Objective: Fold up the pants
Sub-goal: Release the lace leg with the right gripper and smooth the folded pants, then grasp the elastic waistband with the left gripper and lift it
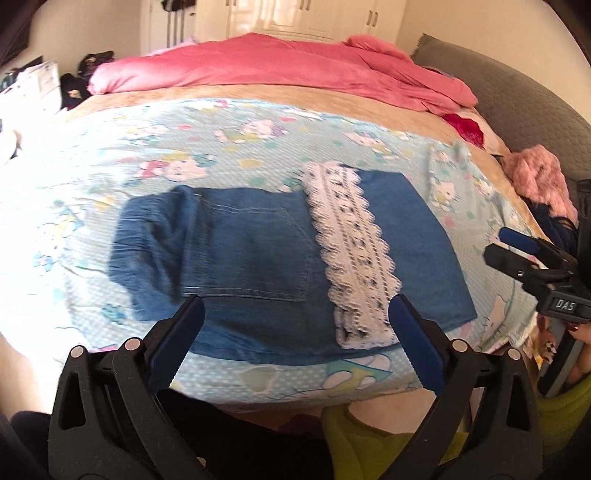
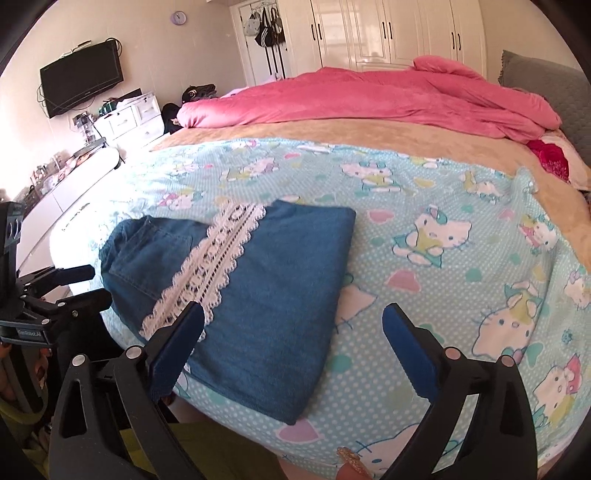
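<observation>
Presently: pants [image 1: 258, 258], denim with a lace band [image 1: 354, 254], lay folded compactly on the bed sheet [image 2: 443, 206]; left gripper [image 1: 295, 317] and right gripper [image 2: 291, 325] hovered above, jaws wide and empty; folding apparently finished, next perhaps smoothing edges.

pink duvet [image 2: 369, 99] | cartoon sheet [image 2: 443, 229] | wall TV [image 2: 81, 77] | white wardrobe [image 2: 388, 33]
</observation>
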Demonstrator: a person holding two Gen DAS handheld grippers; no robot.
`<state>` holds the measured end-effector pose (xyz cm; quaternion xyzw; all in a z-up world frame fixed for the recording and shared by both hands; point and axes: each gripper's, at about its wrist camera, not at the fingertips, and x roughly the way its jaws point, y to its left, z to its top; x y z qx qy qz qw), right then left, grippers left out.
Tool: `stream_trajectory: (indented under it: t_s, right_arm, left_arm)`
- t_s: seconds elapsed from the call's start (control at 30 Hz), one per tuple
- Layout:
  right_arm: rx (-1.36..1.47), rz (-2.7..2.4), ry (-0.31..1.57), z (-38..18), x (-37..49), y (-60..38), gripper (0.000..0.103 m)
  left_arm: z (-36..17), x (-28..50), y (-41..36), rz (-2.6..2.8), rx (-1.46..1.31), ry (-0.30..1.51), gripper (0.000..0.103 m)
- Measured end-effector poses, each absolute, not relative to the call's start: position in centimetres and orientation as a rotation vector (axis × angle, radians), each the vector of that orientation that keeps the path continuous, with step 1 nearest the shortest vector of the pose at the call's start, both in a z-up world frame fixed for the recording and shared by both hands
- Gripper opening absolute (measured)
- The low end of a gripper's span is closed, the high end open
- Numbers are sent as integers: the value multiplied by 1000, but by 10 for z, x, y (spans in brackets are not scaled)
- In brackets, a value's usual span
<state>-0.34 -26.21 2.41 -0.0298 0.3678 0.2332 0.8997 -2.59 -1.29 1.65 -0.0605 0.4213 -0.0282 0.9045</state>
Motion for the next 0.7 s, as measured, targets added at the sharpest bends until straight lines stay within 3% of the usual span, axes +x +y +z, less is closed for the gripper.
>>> stream_trajectory:
  t_s: [0.7]
  right_arm:
    - [-165,644,708,69,12,-166,98]
  left_arm:
    - [16,-36,48,50,-219,827,93]
